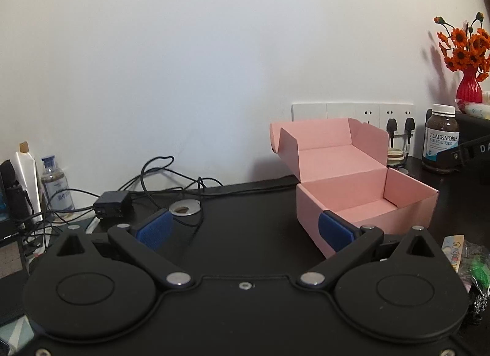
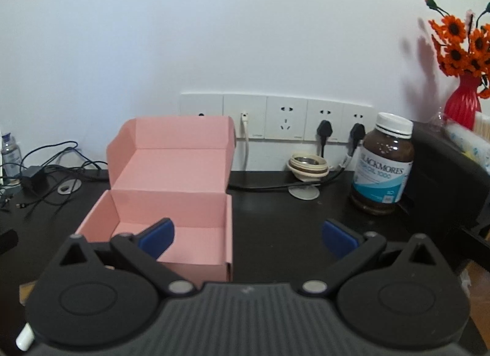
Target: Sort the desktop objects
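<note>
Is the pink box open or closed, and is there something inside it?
Open and, as far as visible, empty: the pink box has its lid folded back upright, and only bare pink floor shows inside.

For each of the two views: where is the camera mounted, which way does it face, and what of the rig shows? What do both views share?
Left wrist: on the left gripper, facing the wall across the black desk; open blue-padded fingers show, pink box at right.
Right wrist: on the right gripper, facing the wall sockets; open fingers show, box at left.
Shared: box, Blackmores bottle, red vase.
</note>
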Demonstrator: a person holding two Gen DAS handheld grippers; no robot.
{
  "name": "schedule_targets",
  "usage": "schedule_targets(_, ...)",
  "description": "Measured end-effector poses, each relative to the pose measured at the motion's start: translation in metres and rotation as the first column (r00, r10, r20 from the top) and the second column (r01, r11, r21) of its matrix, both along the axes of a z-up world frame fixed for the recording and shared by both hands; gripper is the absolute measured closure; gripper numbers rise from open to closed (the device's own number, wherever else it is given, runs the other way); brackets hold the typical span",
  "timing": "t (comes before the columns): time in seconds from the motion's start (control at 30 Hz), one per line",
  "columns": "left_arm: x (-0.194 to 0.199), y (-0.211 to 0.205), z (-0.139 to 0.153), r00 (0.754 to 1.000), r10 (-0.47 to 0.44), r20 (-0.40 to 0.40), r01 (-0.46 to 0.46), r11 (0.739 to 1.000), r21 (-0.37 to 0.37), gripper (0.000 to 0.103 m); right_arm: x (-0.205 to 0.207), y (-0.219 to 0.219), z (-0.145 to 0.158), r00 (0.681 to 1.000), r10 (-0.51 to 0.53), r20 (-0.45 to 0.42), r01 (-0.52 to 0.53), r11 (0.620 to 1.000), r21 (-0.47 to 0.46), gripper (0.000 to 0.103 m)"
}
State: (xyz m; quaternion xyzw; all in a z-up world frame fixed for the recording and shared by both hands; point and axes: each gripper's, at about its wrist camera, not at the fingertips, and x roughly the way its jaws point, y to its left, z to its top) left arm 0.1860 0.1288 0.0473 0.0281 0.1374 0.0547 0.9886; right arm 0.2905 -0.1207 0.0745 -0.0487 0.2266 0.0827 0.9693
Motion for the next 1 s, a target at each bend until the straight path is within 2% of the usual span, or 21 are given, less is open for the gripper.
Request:
schedule_targets(0.1,-0.002,0.003,0.002,1.000,-0.006,0.011,0.006,1.000,-0.029,0.000,0.002,0.001,-0.003,1.000,0.015,0.004,-0.015,1.000,0.020,0.001)
schedule_targets(0.23,-0.008,0.008,0.007,0.998,0.005,0.063,-0.002,0.998,-0.060,0.000,0.000,0.001,-0.005,1.000,0.031,-0.004,-0.031,0.999,0.037,0.001)
schedule_targets(0.33,-0.009,0.008,0.009,0.997,0.013,0.079,-0.007,0.997,-0.073,0.000,-0.002,0.005,-0.004,0.999,0.041,-0.023,-0.041,0.999,0.004,0.001)
schedule_targets(0.53,-0.006,-0.001,0.005,0.998,-0.009,0.066,0.010,1.000,-0.015,0.000,0.000,0.009,0.004,0.998,0.050,-0.032,-0.051,0.998,-0.037,0.001)
schedule_targets(0.67,-0.005,0.002,0.003,0.998,-0.012,0.058,0.014,0.999,-0.039,0.000,0.011,0.011,0.002,0.999,0.032,-0.031,-0.034,0.997,-0.062,0.001)
schedule_targets(0.83,-0.006,0.004,0.007,0.997,0.027,0.077,-0.027,1.000,-0.006,0.000,0.040,0.008,-0.012,0.994,-0.008,-0.107,0.001,0.998,-0.070,0.001)
schedule_targets(1.0,0.002,0.002,0.002,1.000,0.012,0.005,-0.012,1.000,-0.018,0.000,0.066,0.003,-0.030,0.981,-0.072,-0.181,0.062,0.996,-0.057,0.001)
